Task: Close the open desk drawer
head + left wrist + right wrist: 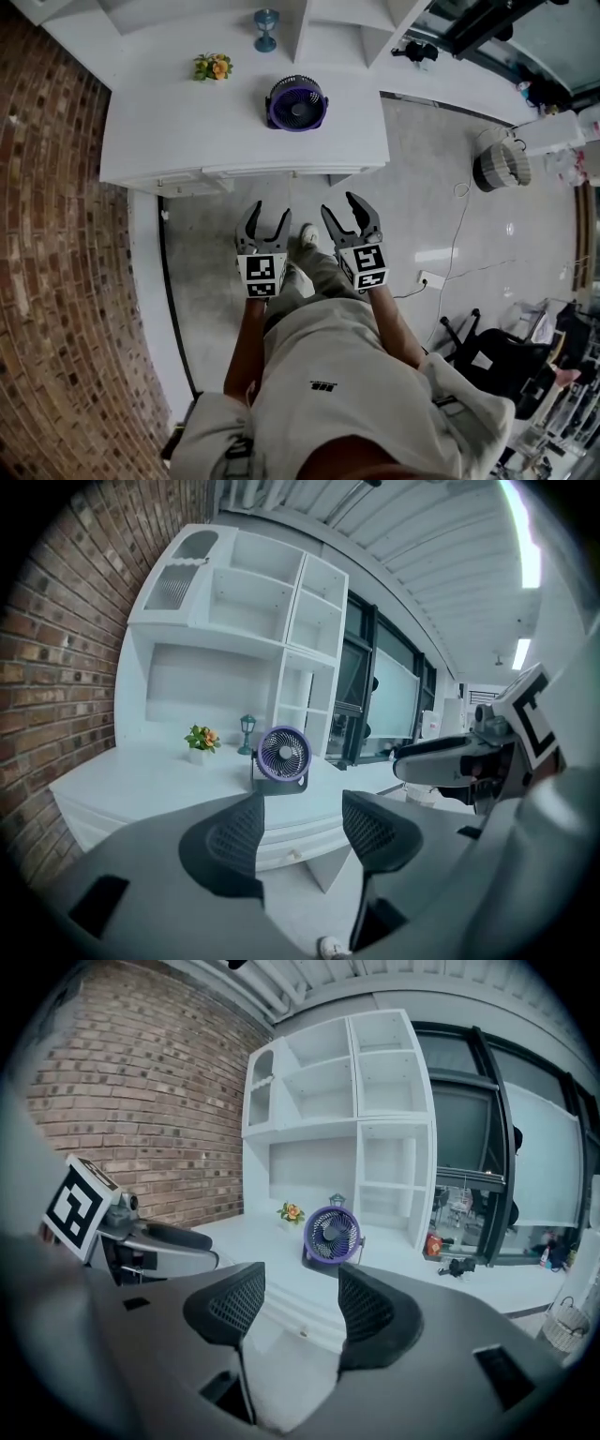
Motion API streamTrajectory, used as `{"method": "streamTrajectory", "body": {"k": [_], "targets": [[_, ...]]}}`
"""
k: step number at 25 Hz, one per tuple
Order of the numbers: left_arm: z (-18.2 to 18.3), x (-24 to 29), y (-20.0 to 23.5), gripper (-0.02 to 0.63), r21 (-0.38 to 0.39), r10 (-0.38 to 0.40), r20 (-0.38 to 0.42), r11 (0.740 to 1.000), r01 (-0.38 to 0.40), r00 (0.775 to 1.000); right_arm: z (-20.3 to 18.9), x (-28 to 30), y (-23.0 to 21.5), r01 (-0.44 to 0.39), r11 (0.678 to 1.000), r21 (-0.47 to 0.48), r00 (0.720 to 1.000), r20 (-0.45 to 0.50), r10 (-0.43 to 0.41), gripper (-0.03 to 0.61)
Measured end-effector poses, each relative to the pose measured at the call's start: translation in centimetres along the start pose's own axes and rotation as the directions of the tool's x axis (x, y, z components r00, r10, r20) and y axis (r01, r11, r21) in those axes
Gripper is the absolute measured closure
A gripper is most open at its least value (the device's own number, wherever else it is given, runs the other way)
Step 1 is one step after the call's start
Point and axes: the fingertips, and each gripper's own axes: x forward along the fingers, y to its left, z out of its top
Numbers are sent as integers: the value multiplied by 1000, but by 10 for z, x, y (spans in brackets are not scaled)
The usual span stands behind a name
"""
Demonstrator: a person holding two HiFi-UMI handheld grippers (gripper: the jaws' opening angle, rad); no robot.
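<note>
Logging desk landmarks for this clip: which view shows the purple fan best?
The right gripper view. There the purple fan faces the camera, with its grille and base clear above the jaws. The left gripper view shows the fan slightly smaller and turned a little aside. The head view sees the fan steeply from above.

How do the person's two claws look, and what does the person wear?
Both the left claw and the right claw are dark grey, with two curved jaws and mesh-textured pads. Each carries a white cube with black square markers. The person wears a pale top.
</note>
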Motion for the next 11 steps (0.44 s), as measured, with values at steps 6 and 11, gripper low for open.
{"method": "streamTrajectory", "body": {"k": [6,11], "targets": [[16,-15,5,344,9,40,31,999,-40,999,11,-3,6,-17,1000,-4,999,31,18,331],[26,-19,5,344,18,55,38,998,-56,998,25,-9,3,-22,1000,6,999,50,22,331]]}}
